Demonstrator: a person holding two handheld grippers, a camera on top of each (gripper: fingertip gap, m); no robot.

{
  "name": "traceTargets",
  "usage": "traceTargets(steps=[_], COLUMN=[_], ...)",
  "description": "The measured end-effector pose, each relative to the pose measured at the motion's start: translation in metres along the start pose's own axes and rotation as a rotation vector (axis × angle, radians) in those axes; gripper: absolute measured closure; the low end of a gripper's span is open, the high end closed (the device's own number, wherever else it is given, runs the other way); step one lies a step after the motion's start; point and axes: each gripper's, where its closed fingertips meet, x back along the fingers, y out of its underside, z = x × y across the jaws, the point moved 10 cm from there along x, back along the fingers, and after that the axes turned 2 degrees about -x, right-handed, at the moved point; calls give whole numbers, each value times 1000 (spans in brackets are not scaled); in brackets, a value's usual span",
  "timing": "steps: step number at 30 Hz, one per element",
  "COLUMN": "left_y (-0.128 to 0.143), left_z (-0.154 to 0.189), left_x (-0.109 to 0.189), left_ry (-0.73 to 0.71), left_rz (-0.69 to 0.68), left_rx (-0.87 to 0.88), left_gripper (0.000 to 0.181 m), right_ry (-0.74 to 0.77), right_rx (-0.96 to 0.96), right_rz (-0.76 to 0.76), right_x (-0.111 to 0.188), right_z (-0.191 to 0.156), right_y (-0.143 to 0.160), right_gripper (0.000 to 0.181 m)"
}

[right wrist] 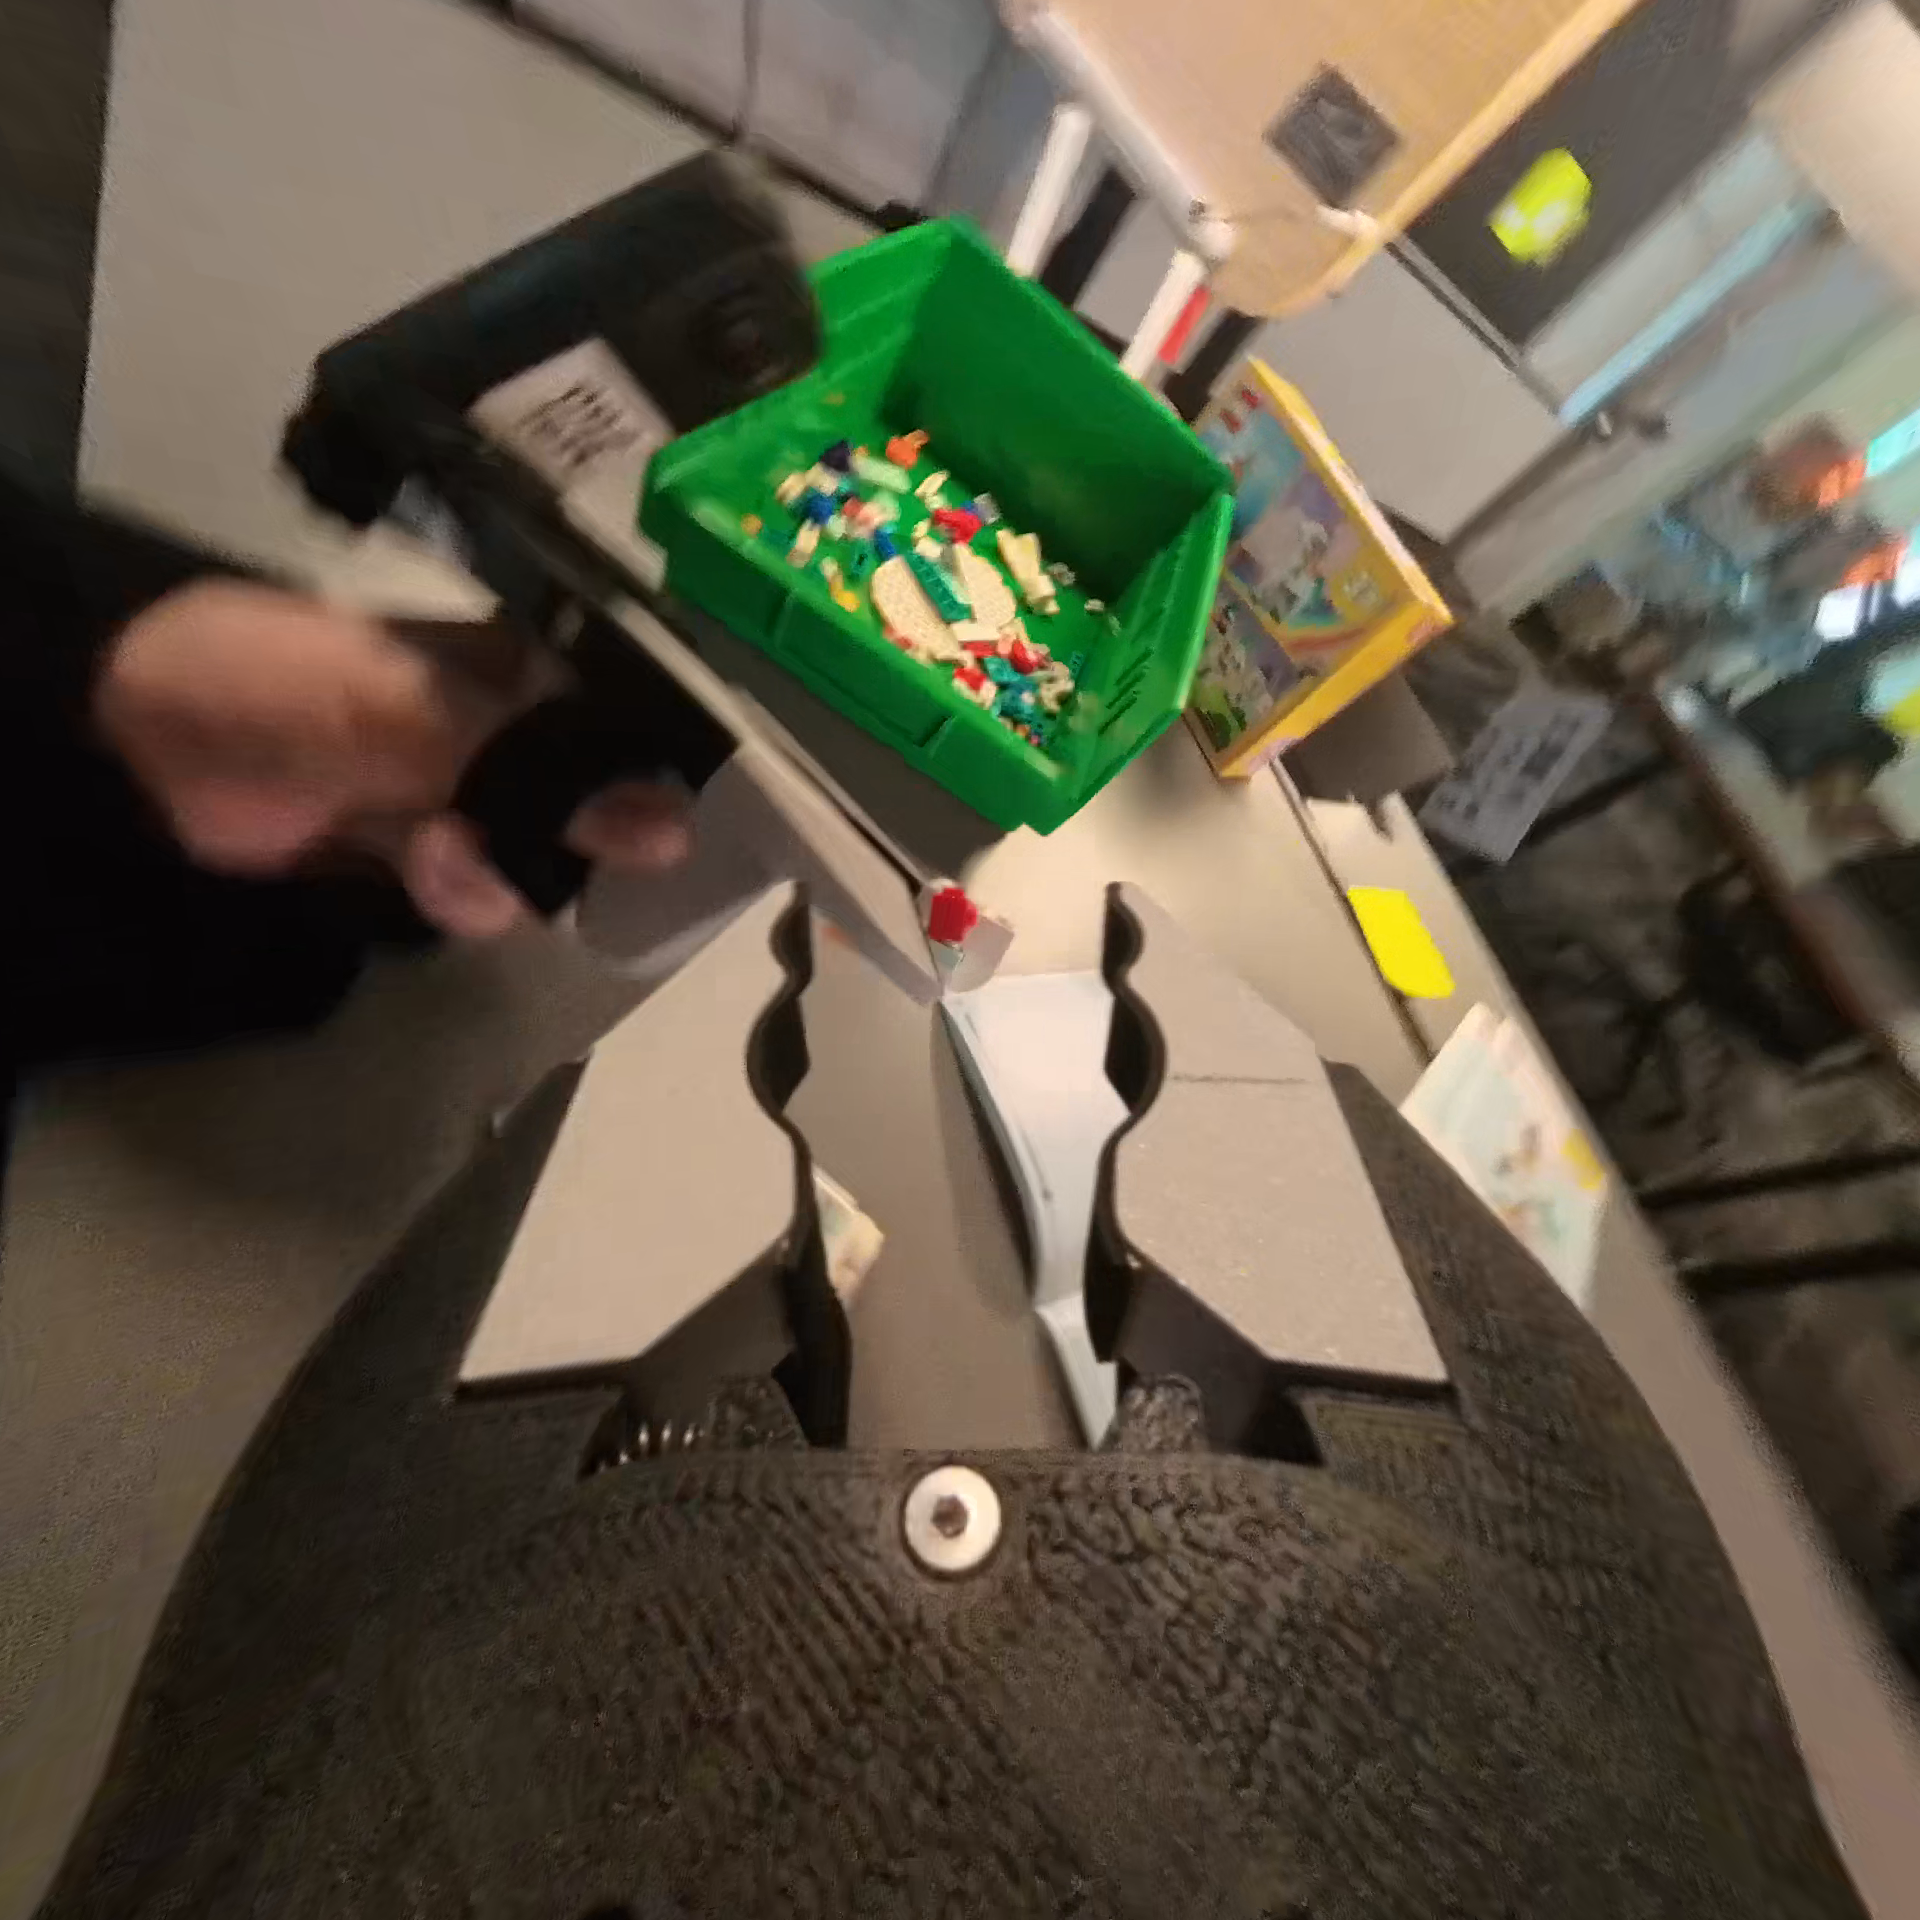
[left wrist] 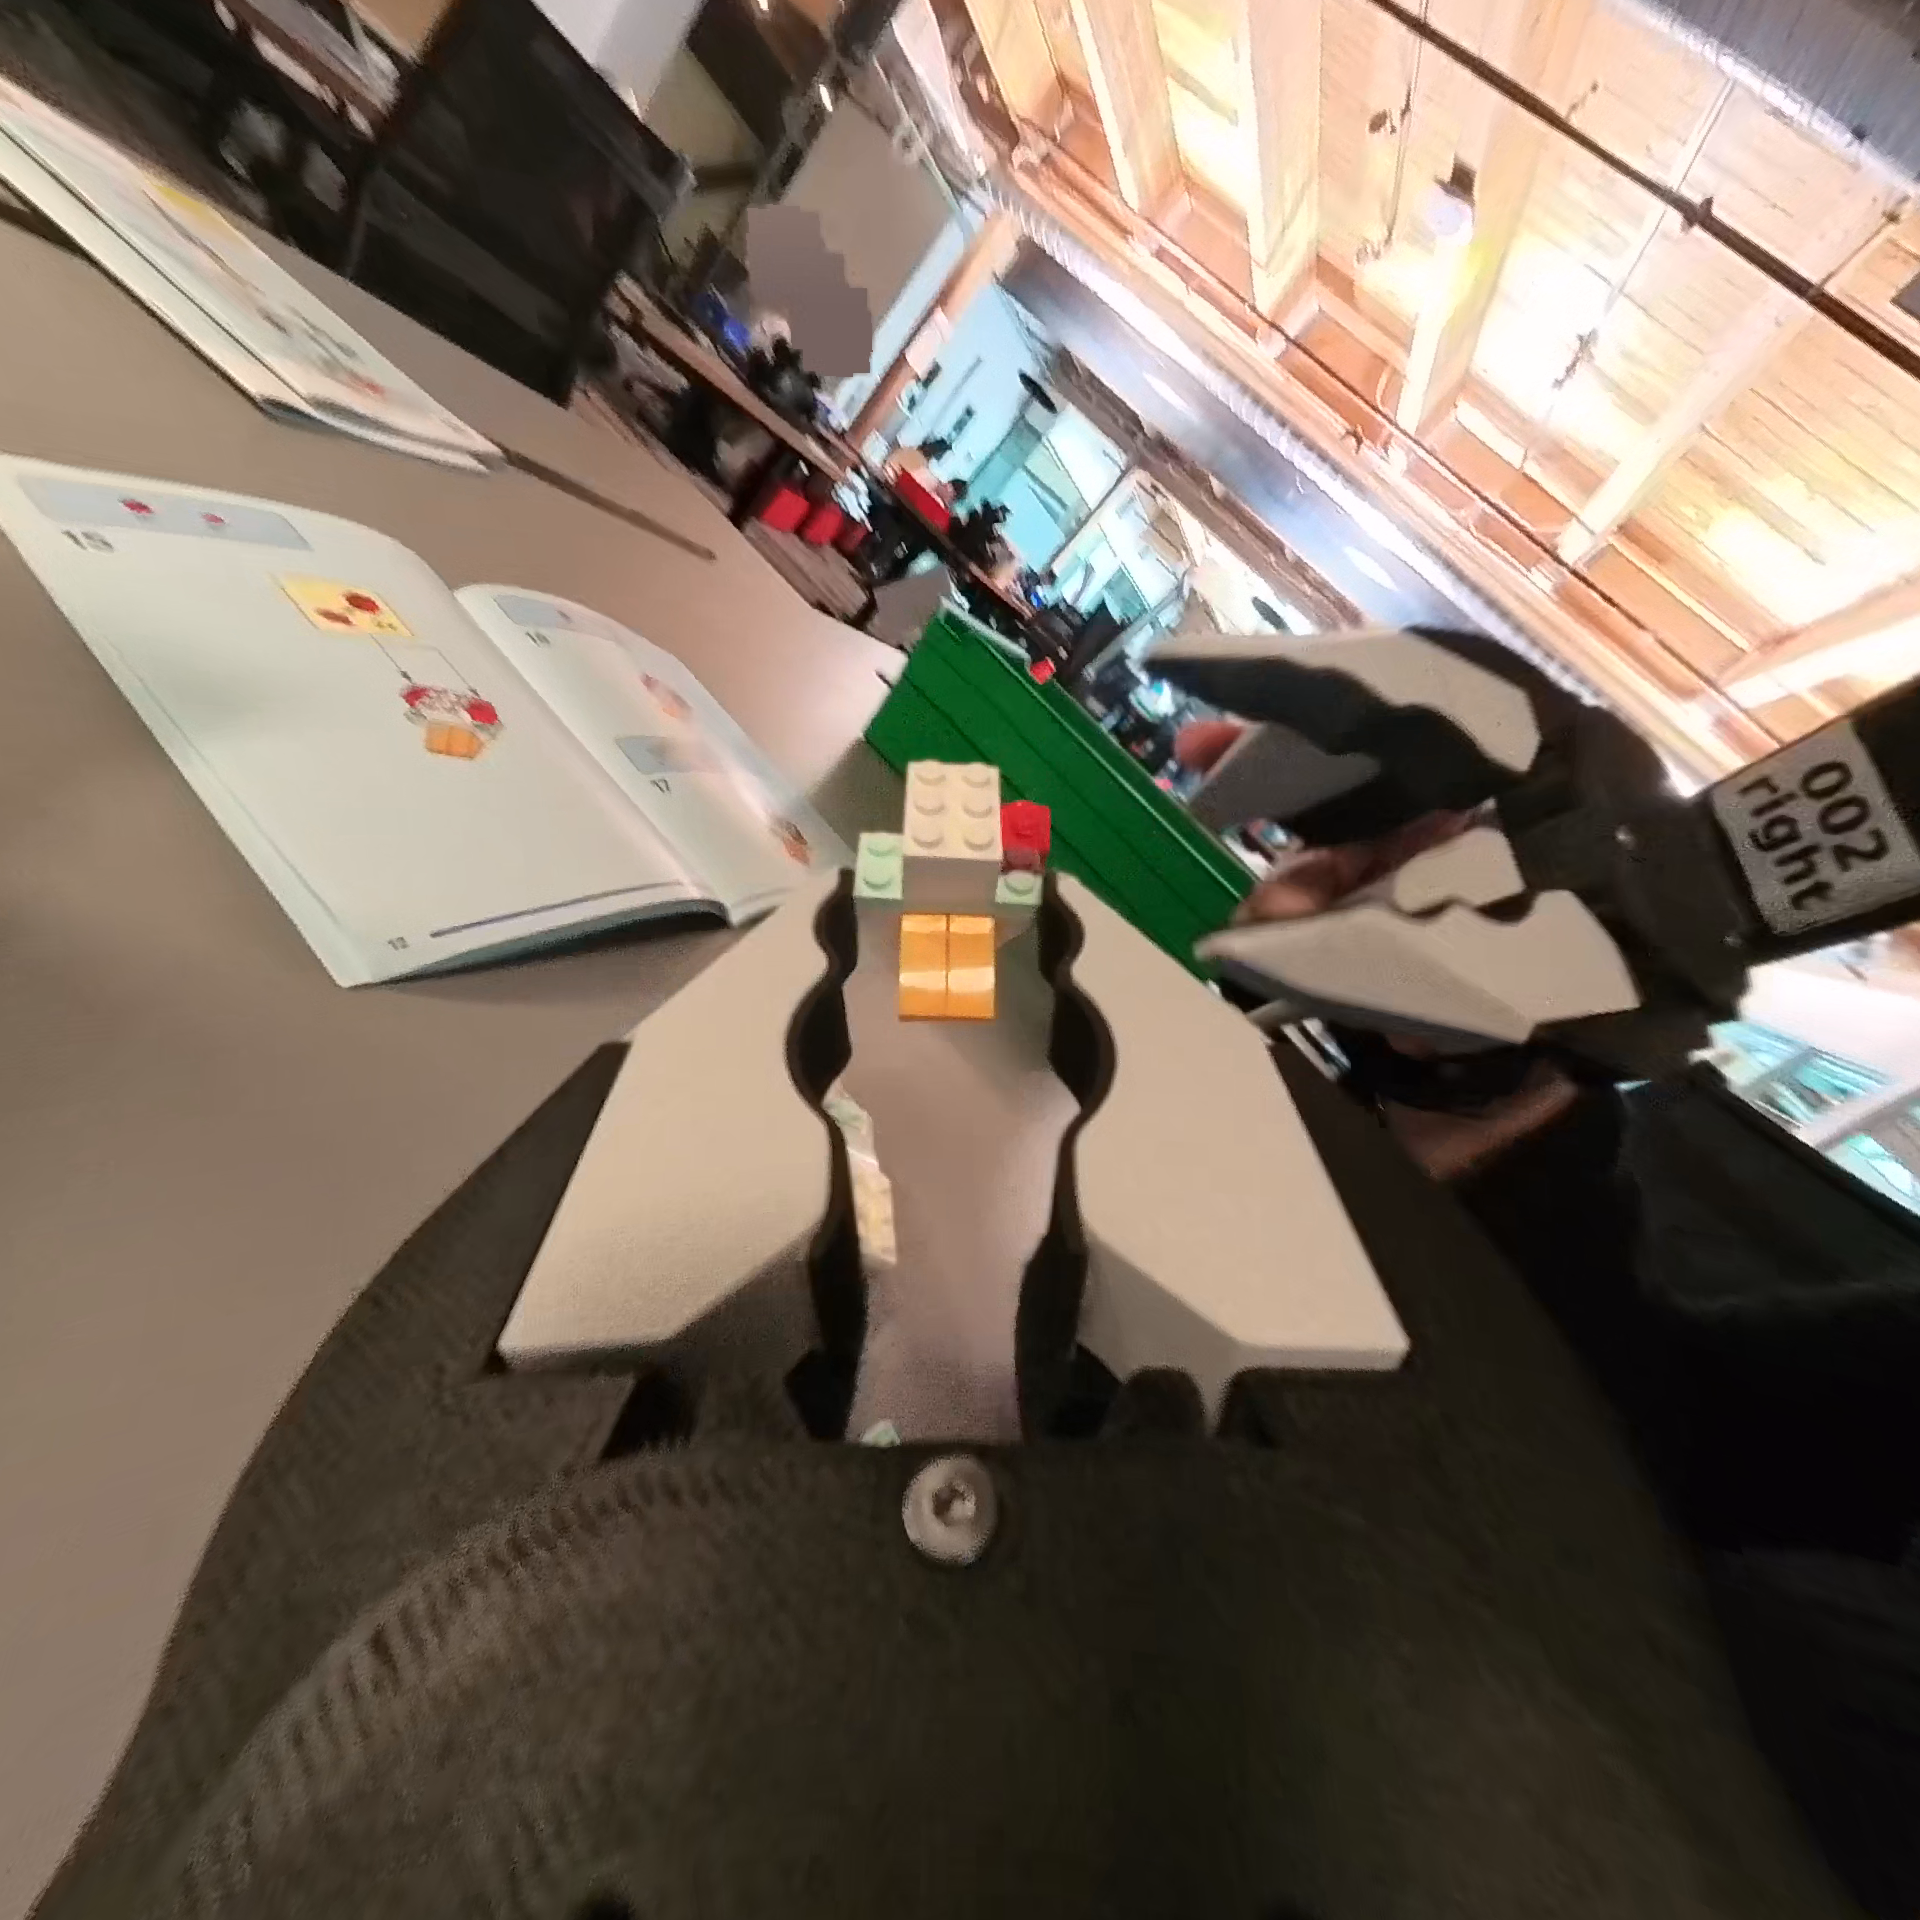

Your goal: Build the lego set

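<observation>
My left gripper (left wrist: 948,906) is shut on a small lego build (left wrist: 951,831). The build has a white brick on top, pale green pieces at both sides, a red piece (left wrist: 1023,831) on the right and orange pieces (left wrist: 948,966) below. I hold it above the grey table. My right gripper (left wrist: 1184,805) comes in from the right, open and empty, a little apart from the build. In the right wrist view the open right gripper (right wrist: 956,920) faces the left gripper (right wrist: 940,961). The build's red piece (right wrist: 951,914) shows between my right fingertips.
A green bin (right wrist: 1132,436) with several loose bricks stands behind the grippers, also in the left wrist view (left wrist: 1039,769). An open instruction booklet (left wrist: 416,727) lies at the left, another booklet (left wrist: 239,291) behind it. A yellow lego box (right wrist: 1309,582) stands beside the bin. A person's hand (right wrist: 260,727) holds the left gripper. One gripper's finger ends stand about 4 centimeters off the other's.
</observation>
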Motion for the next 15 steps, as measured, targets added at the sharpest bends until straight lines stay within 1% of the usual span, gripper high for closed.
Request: traceTargets(steps=[1, 2, 5, 7, 9, 12, 15], left_y=[0, 0, 0, 1, 3, 5, 7], left_z=[0, 0, 2, 5, 6, 9, 10], left_x=[-1, -1, -4, -5, -6, -8, -9], left_ry=[23, 49, 107, 138, 164, 192, 209], left_rz=[-30, -60, -148, -192, -222, -252, -274], left_rx=[16, 31, 50, 57, 68, 82, 88], left_gripper=[147, 147, 147, 147, 147, 147, 147], right_ry=[-29, -55, -82, -91, -132, -192, -214], right_rx=[123, 256, 648, 820, 903, 922, 937], right_rz=[-22, -55, -172, -220, -208, -151, -122], right_x=[3, 6, 8, 7, 8, 11, 12], right_z=[-2, -5, -11, -11, -12, -14, -13], right_y=[2, 5, 16, 22, 23, 20, 18], right_gripper=[118, 114, 108, 107, 110, 119, 126])
